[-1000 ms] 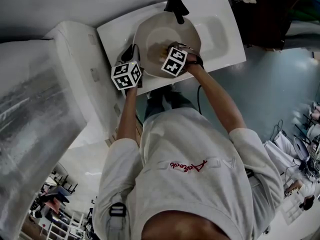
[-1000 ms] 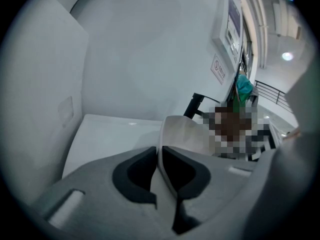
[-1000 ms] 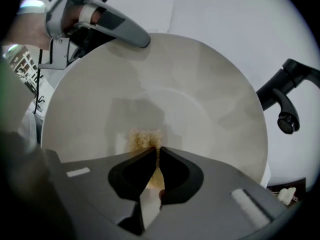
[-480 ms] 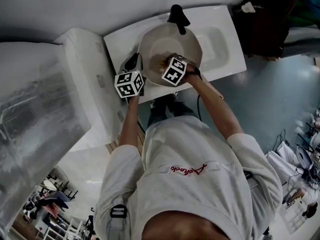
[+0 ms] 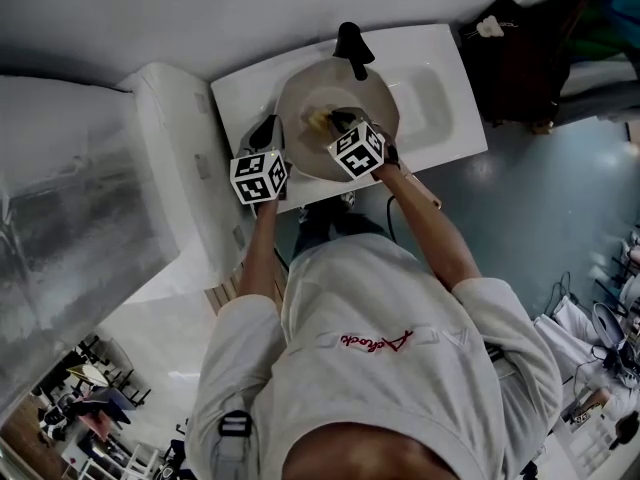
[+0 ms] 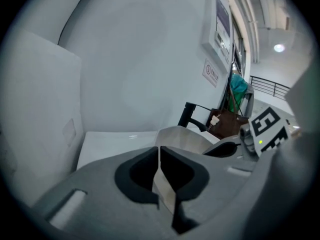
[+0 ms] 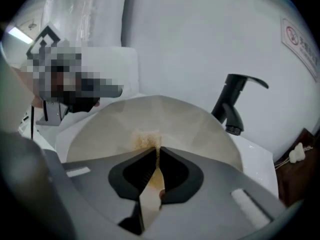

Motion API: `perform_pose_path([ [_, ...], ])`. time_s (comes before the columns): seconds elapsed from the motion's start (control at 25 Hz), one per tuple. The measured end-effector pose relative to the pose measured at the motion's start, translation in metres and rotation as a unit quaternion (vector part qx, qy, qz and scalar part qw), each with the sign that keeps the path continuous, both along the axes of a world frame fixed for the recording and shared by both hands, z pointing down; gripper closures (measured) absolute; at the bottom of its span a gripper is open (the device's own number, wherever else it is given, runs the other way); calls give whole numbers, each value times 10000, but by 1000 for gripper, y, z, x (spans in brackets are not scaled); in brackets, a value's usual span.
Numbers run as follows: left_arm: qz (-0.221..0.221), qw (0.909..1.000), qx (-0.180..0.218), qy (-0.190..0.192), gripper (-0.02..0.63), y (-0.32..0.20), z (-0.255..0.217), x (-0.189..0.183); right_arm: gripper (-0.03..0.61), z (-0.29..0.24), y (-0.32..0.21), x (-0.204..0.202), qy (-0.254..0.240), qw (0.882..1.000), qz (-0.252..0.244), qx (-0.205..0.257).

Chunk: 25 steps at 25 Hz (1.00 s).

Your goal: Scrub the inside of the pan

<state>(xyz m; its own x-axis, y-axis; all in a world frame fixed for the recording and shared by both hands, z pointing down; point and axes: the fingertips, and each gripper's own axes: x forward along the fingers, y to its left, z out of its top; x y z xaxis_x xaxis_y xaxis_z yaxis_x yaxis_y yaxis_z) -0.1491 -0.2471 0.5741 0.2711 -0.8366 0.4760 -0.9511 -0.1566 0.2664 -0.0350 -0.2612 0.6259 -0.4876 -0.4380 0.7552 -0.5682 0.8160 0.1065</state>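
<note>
Between the jaws of the right gripper (image 7: 155, 153) sits a small yellow-brown scrub pad (image 7: 145, 140). The jaws are squeezed tight on it, and its fuzzy end pokes out past the tips. The pad hangs over the inside of the pan (image 7: 185, 126), a wide pale bowl shape; whether it touches the pan is hard to tell. The left gripper (image 6: 159, 150) is at the pan's left edge. Its jaws have just been closing and now pinch a thin pale strip, which looks like the pan's rim. The pan sits in a white sink (image 5: 440, 78), with a black tap (image 7: 234, 104) on the far side. A plain white wall (image 6: 140, 64) stands behind the sink and has small signs (image 6: 212, 73) on it, far to the right. A tall white box (image 5: 170, 168) stands just left of the sink, and a dark bag (image 5: 520, 48) is on the right. The floor (image 5: 560, 198) is blue-grey and shiny. Both arms reach from a pale shirt (image 5: 380, 368) toward the sink. The right arm (image 5: 430, 233) is bare and tips its gripper down into the pan. The left arm (image 5: 258, 253) goes straight to the rim.
</note>
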Motion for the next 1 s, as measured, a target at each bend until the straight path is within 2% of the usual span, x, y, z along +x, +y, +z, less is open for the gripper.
perform_pose_path([
  [0.2, 25, 9999, 122, -46, 614, 2, -12, 8, 547, -30, -14, 17, -662, 9956, 629, 225],
  [0.56, 1, 9993, 360, -121, 614, 13, -33, 23, 548, -84, -31, 54, -1660, 9732, 1416, 722],
  [0.8, 57, 9986, 510, -156, 614, 19, -45, 40, 548, -108, -30, 68, -2018, 9628, 1509, 974],
  [1.0, 16, 9981, 607, -137, 614, 22, -54, 44, 548, -115, -25, 75, -2020, 9613, 1494, 1128],
])
